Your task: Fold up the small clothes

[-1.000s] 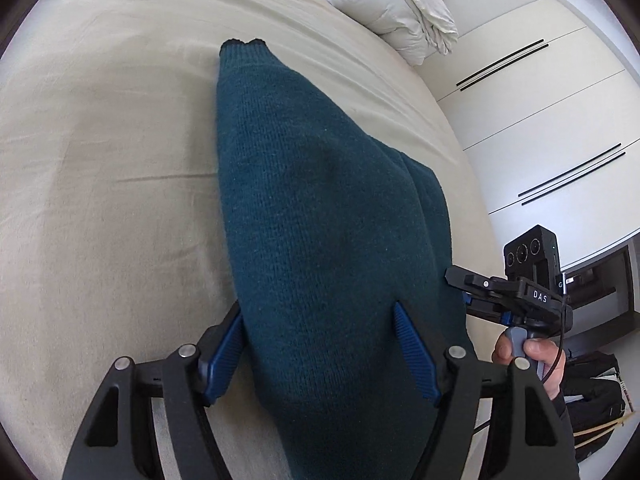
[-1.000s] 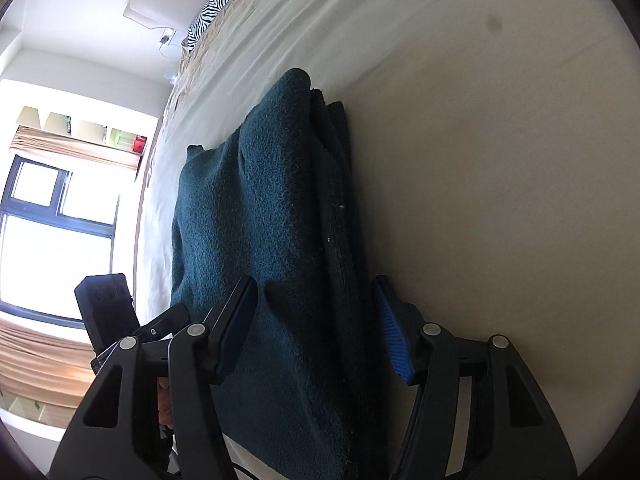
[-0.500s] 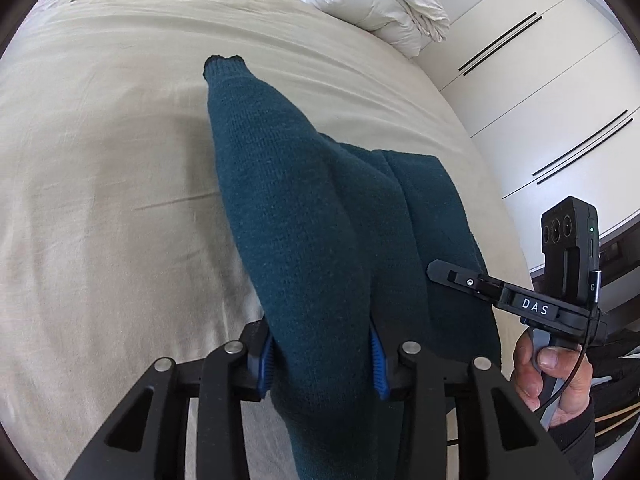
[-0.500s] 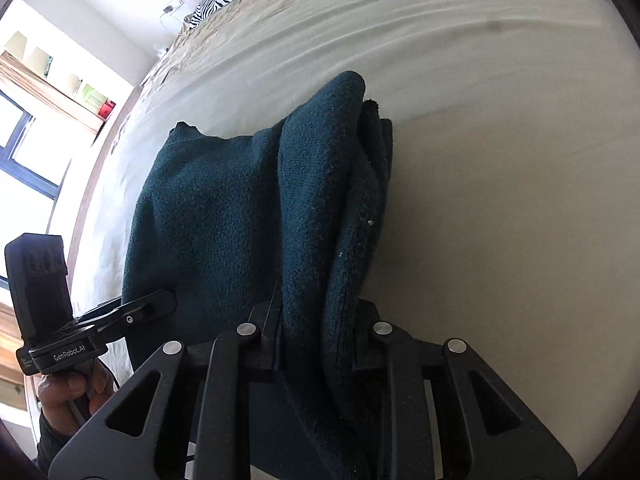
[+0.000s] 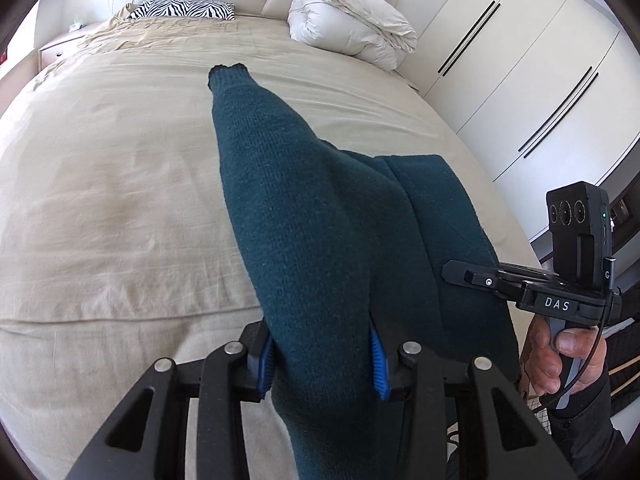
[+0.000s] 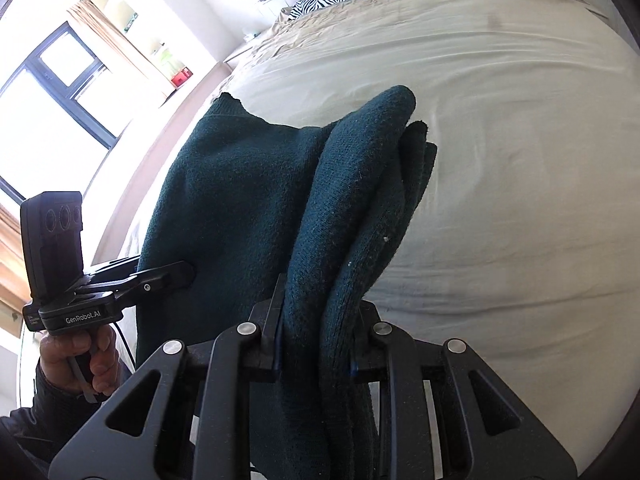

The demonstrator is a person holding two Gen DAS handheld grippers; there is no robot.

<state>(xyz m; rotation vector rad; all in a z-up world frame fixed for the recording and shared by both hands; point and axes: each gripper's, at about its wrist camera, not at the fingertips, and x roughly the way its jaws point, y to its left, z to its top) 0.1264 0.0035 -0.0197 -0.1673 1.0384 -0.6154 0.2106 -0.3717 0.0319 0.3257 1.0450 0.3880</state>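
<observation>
1. Currently my left tool [image 5: 323, 354] and right tool [image 6: 316, 346] each pinch the teal sweater's [image 5: 304, 216] near edge.
2. Its long axis stretches away across the bed [image 5: 100, 184].

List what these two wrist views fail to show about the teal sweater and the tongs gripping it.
- Left wrist view: the sweater's near hem runs off the bottom edge, behind the left tongs.
- Right wrist view: the pads of the right tongs are buried in bunched knit, so the number of layers pinched is unclear.
- Both views: the sweater's underside and its contact with the bed are hidden by its own fabric.
</observation>
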